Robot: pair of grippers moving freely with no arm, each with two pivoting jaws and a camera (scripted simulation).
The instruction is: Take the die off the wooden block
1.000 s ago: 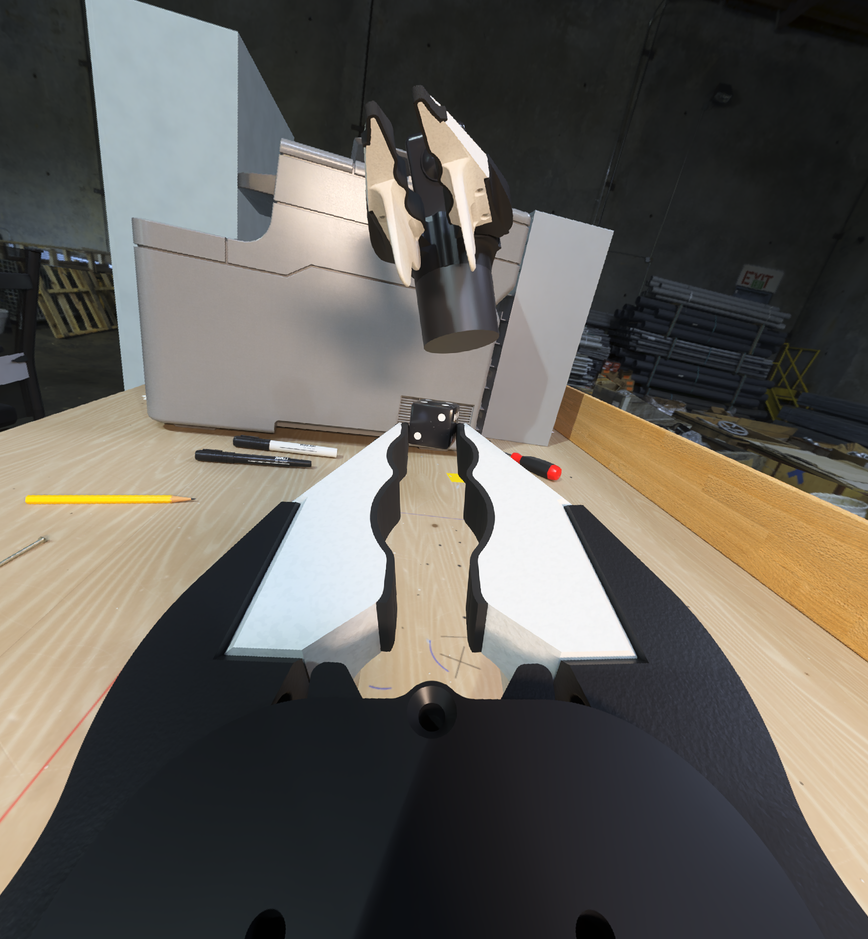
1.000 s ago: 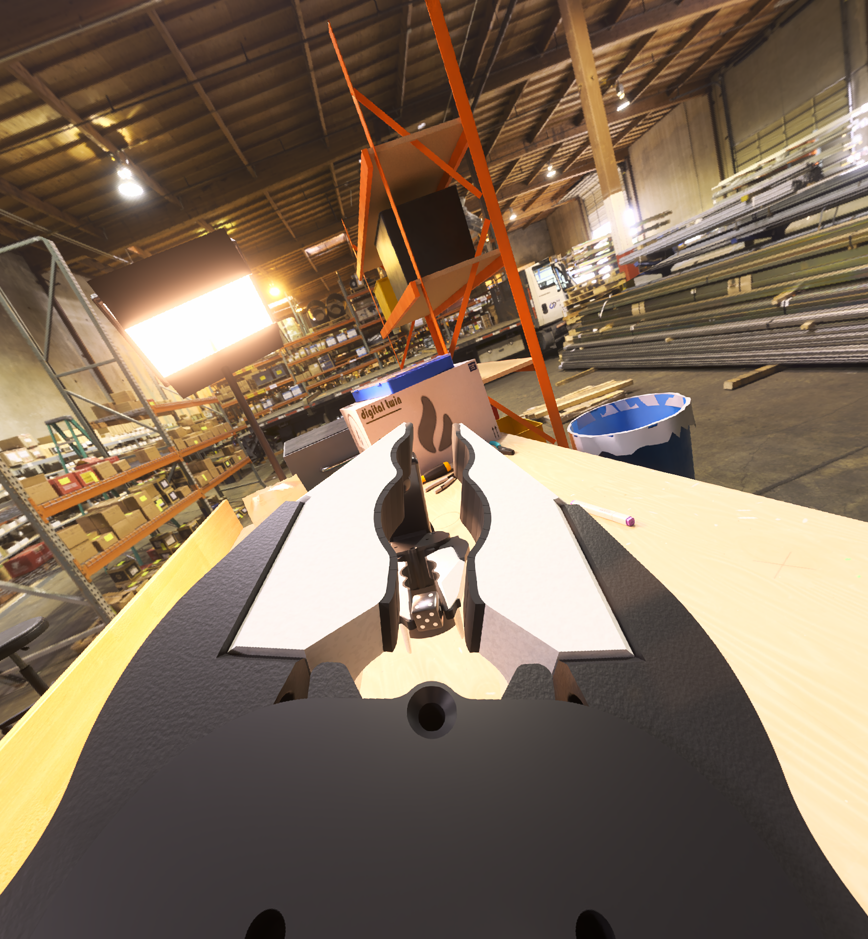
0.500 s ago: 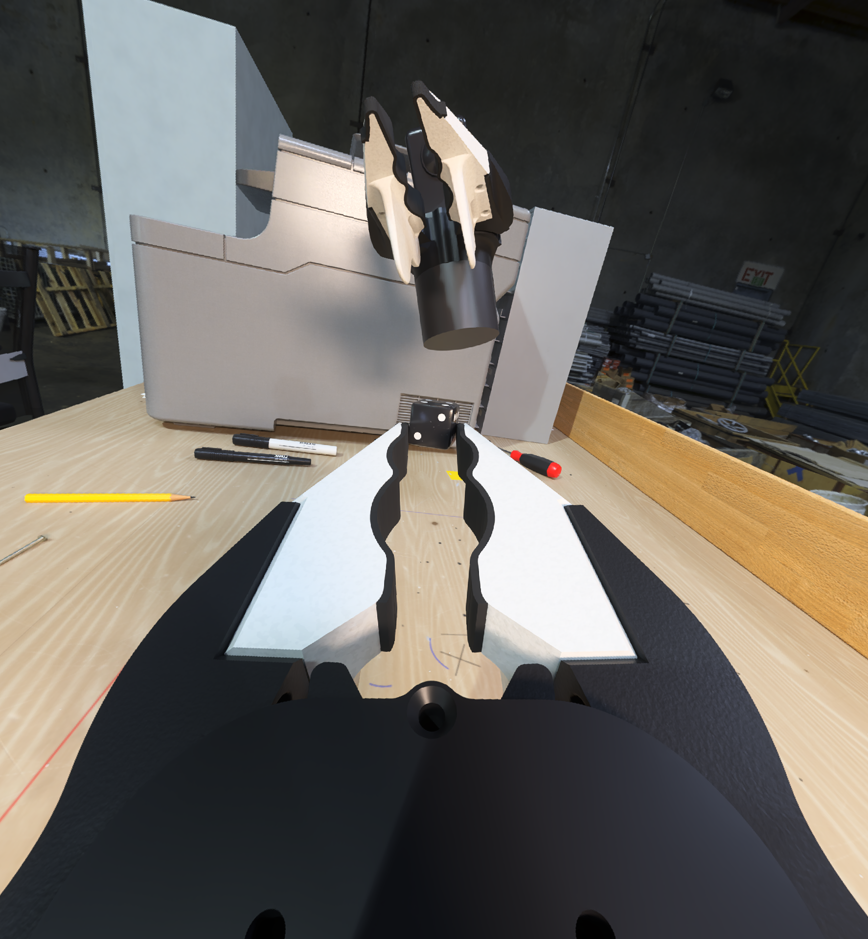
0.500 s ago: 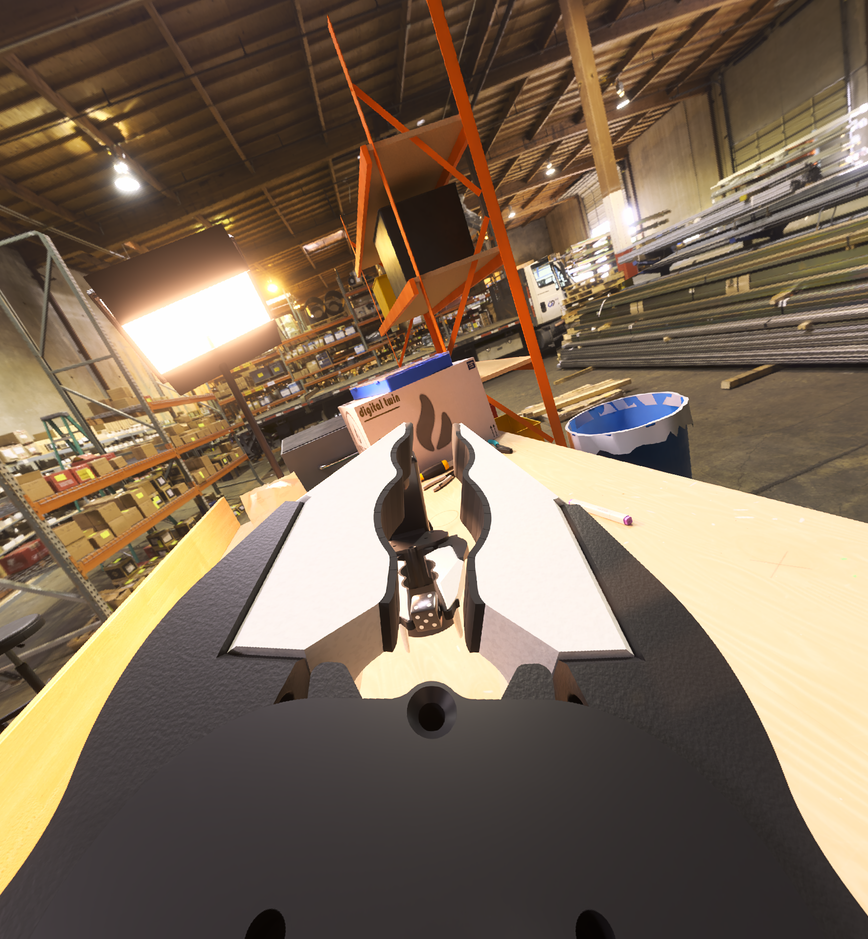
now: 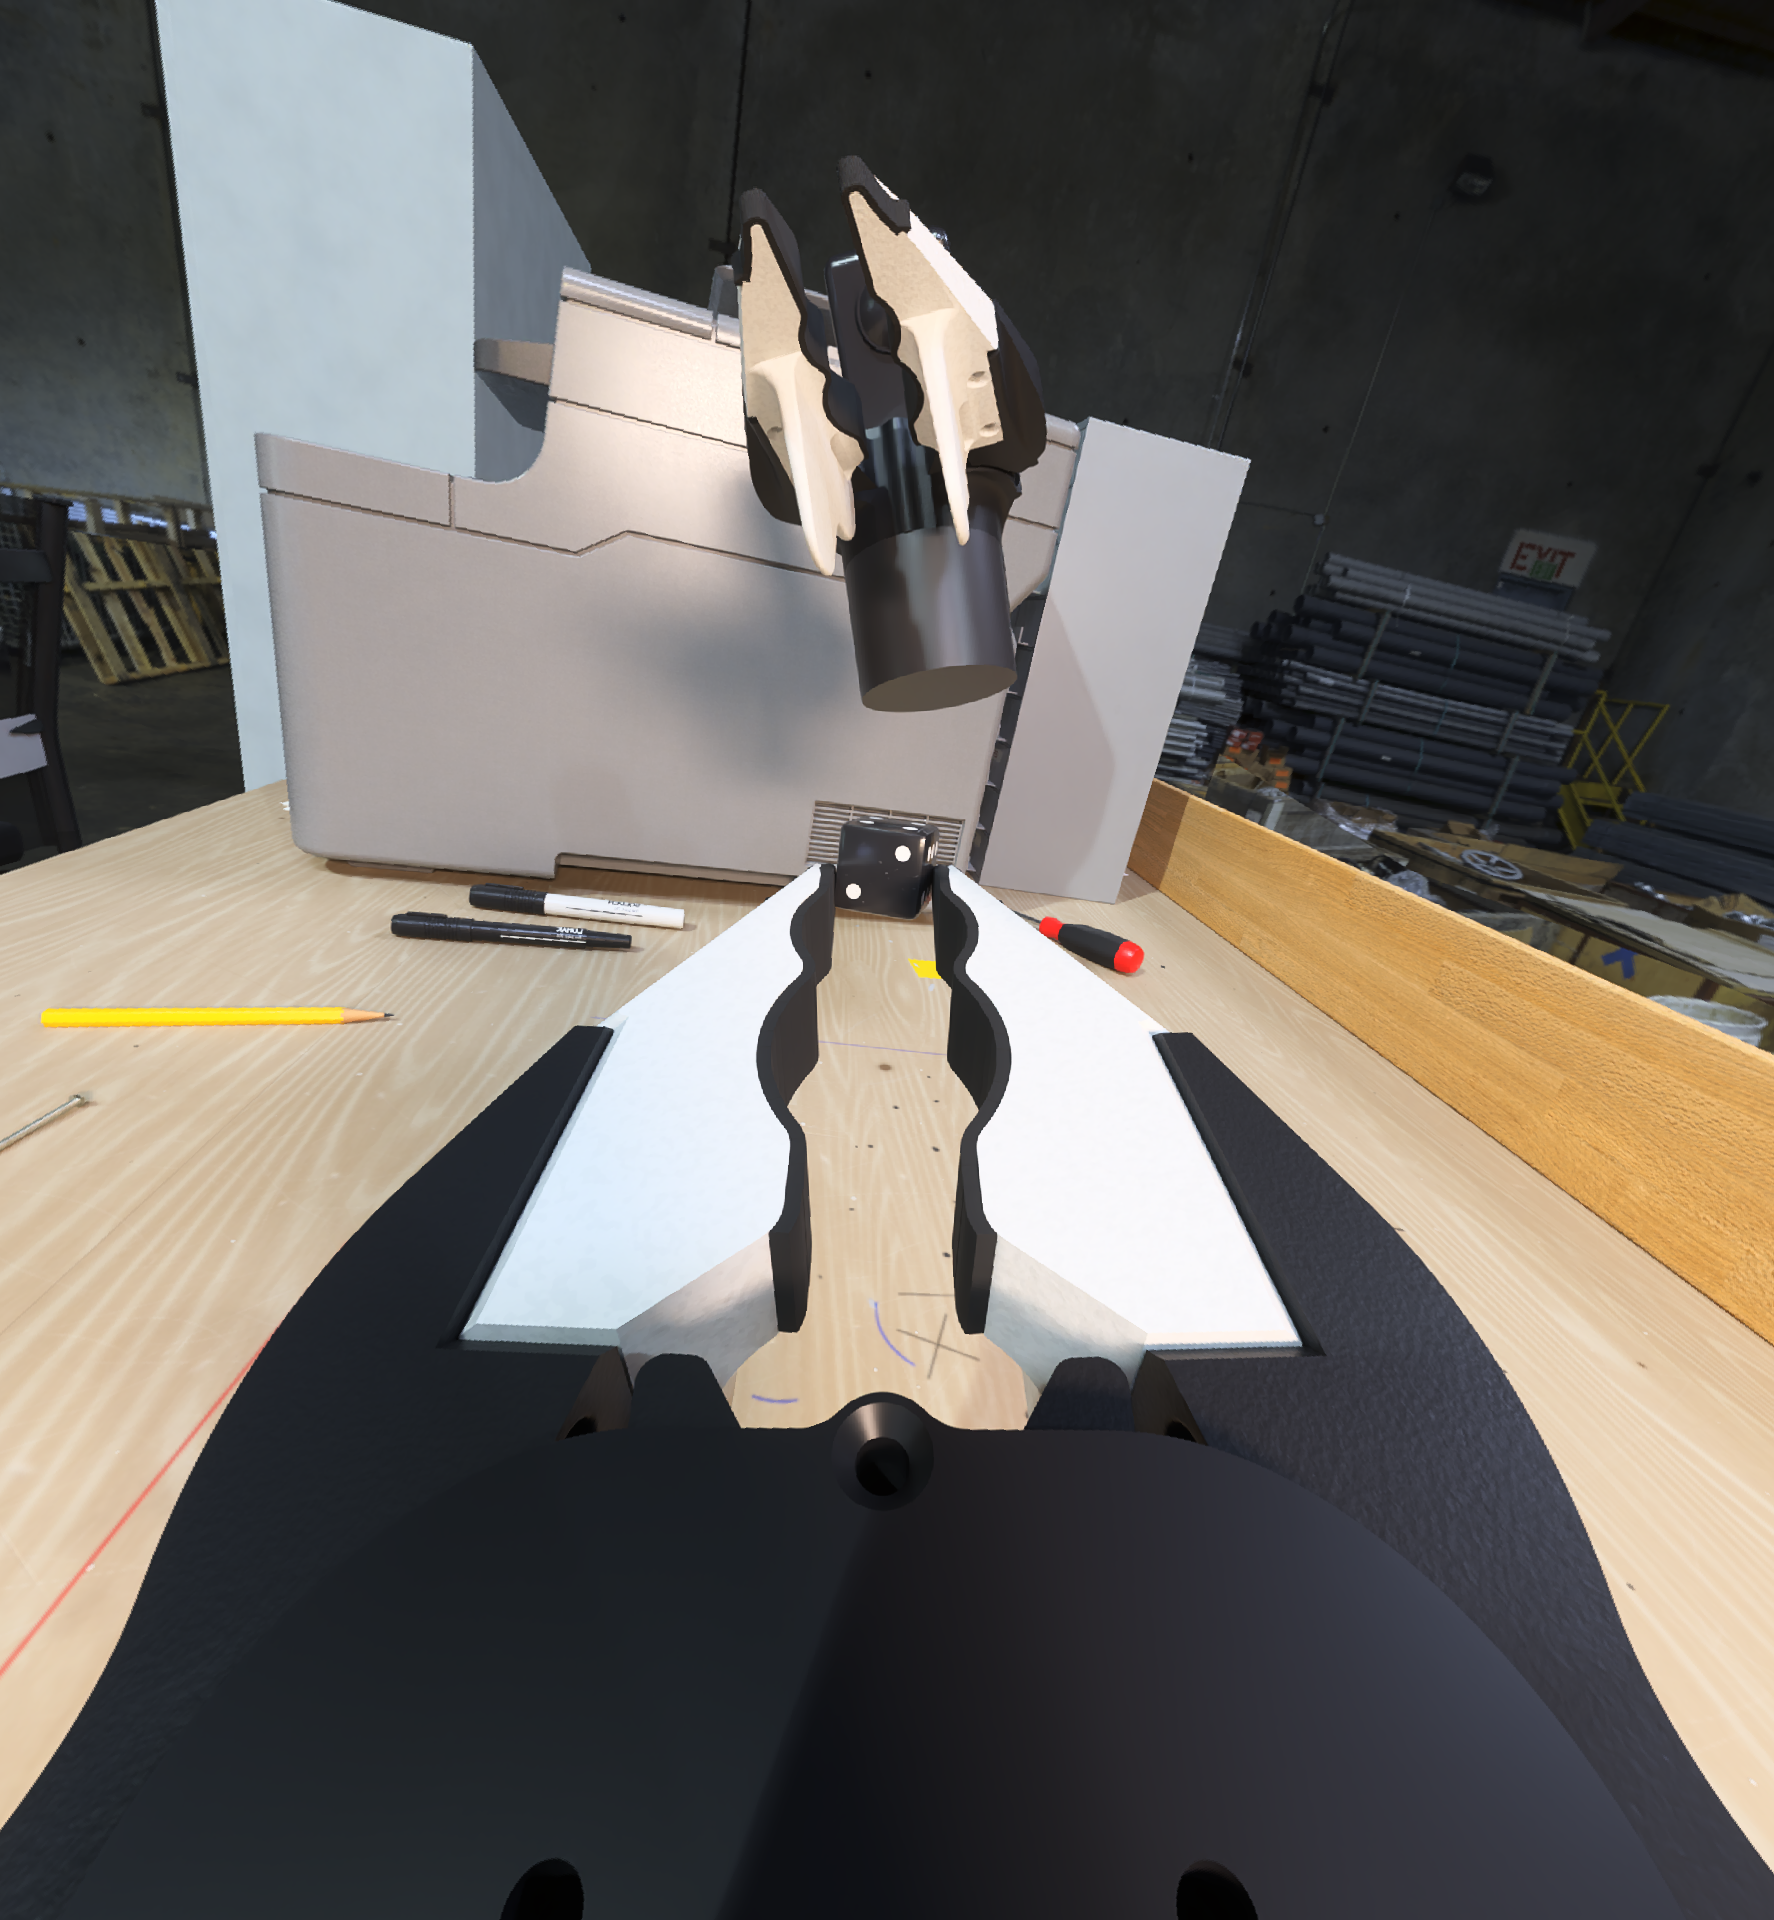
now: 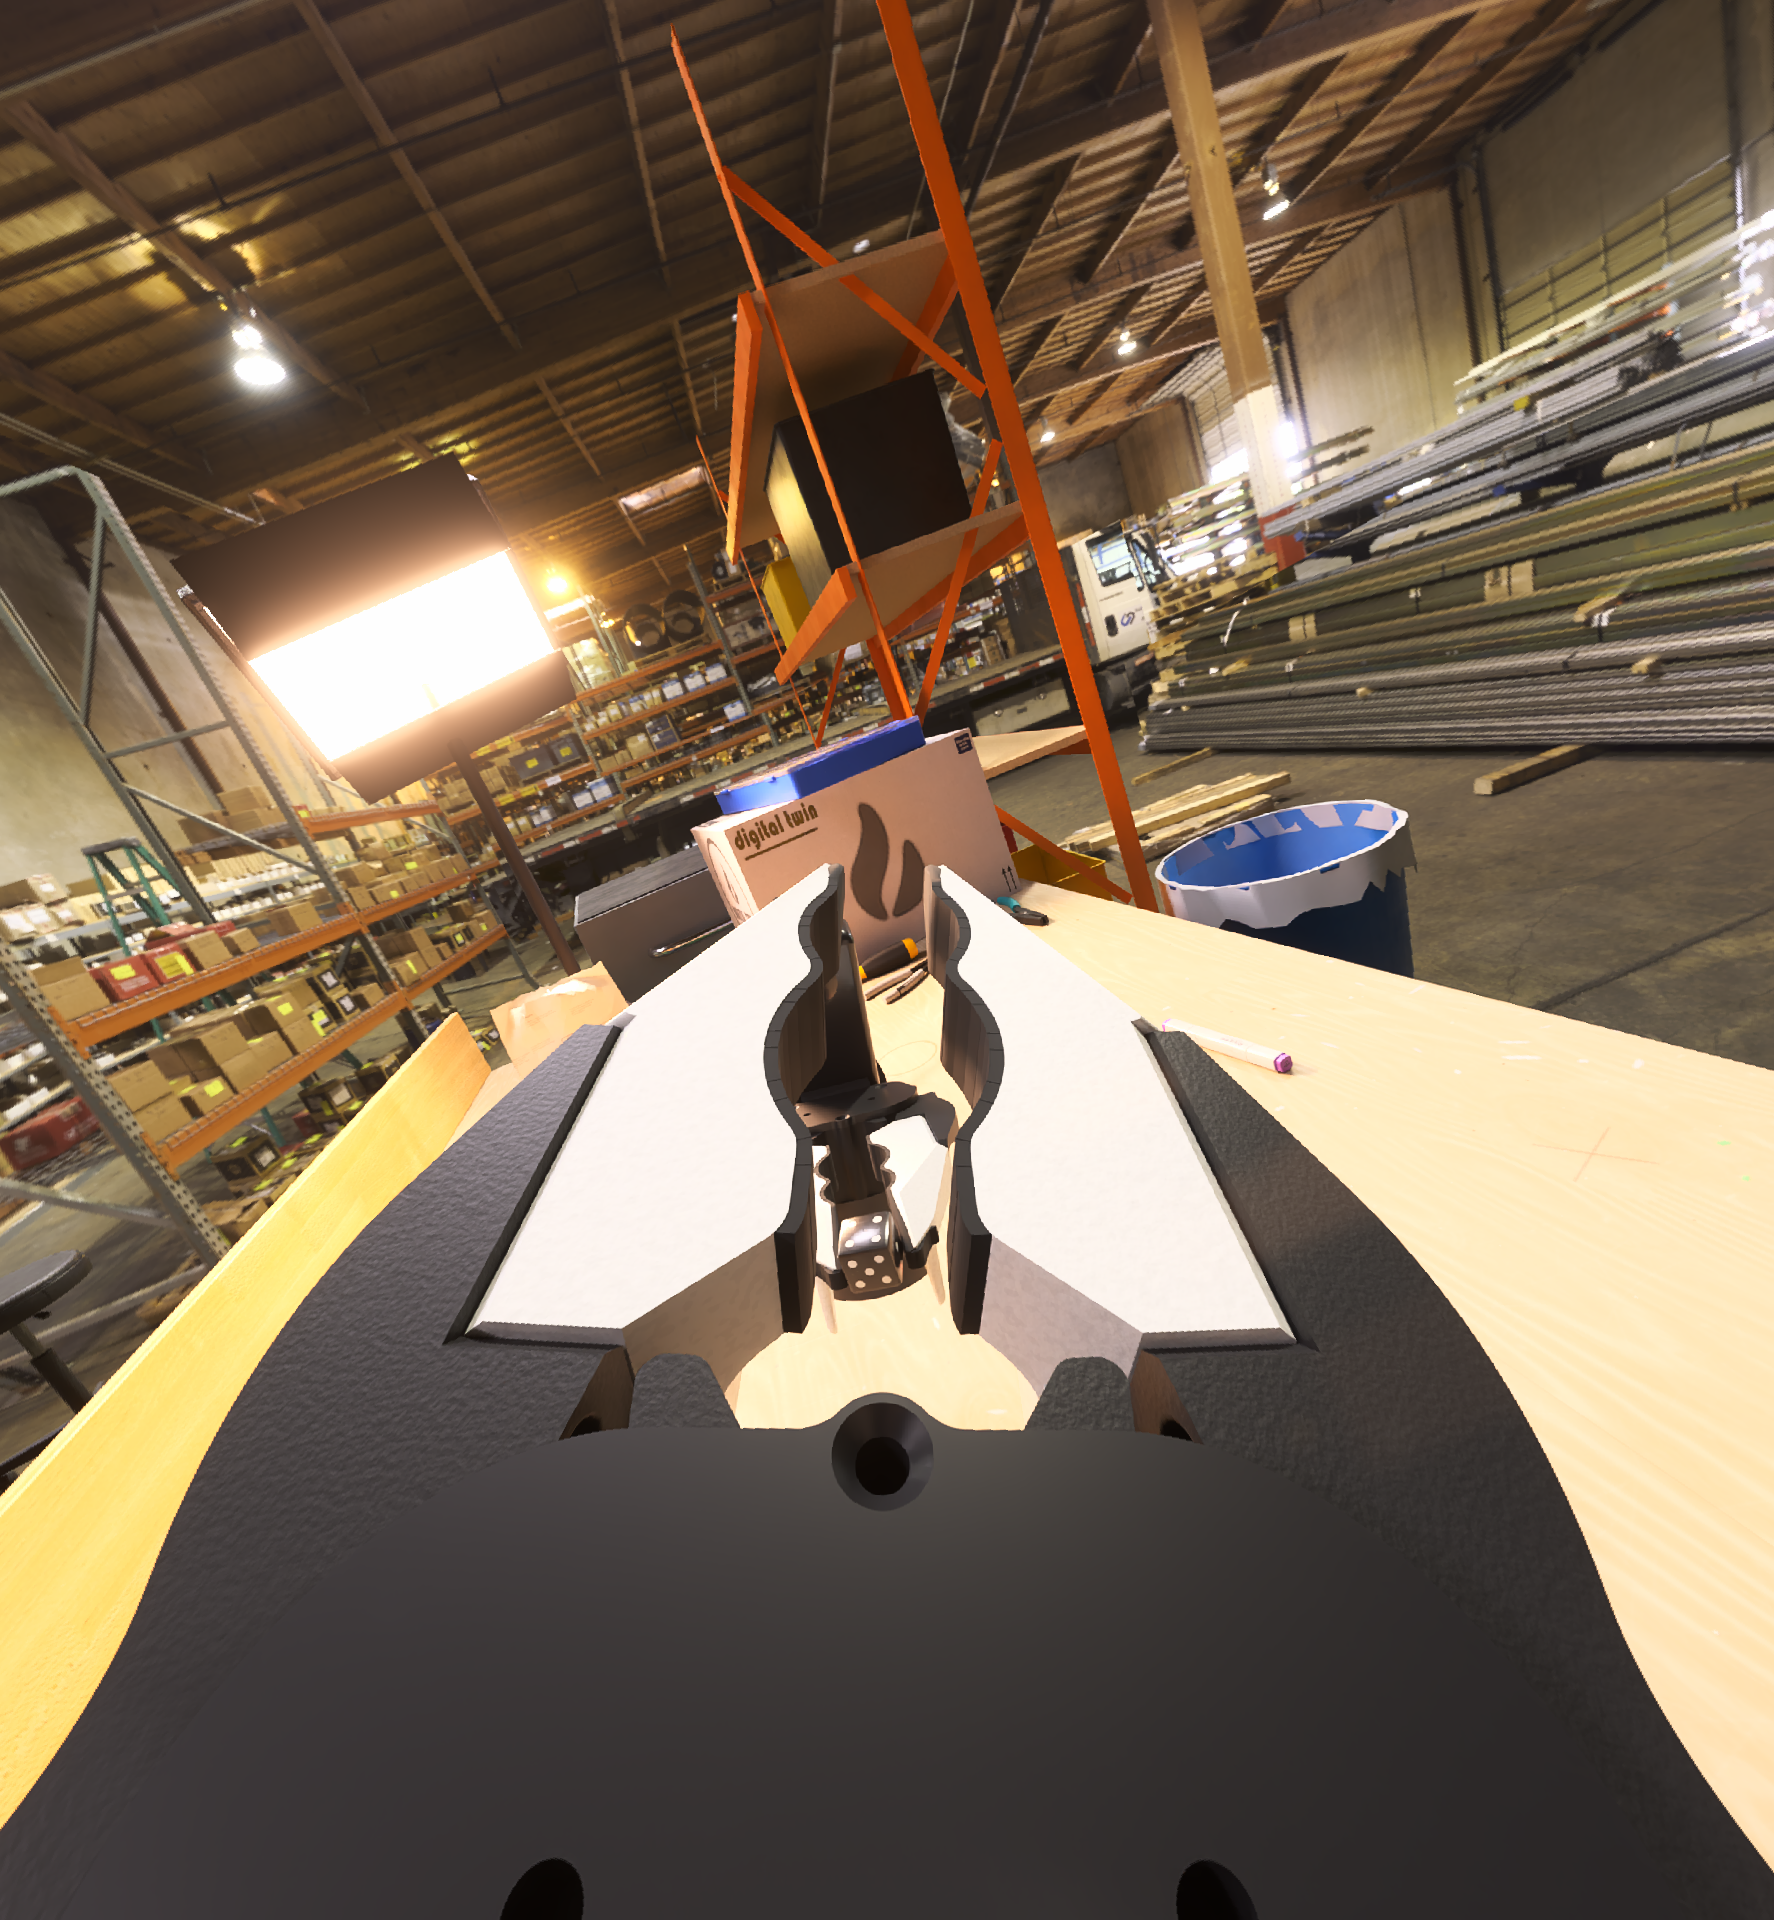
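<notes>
Around the die (image 5: 884,881), left hand-held gripper (image 5: 884,885)

- die (image 5: 885,881): black, white pips
- left gripper (image 5: 883,894): black body, white finger plates, black wavy inner pads
- right gripper (image 6: 883,891): same black and white scheme
- pencil (image 5: 208,1017): yellow
- two markers (image 5: 509,930): one black, one white with black cap
- screwdriver (image 5: 1091,943): red handle
- table (image 5: 187,1195): pale wood grain, thin red line
- bucket (image 6: 1288,883): blue, white rim
- rack (image 6: 976,343): orange
</notes>
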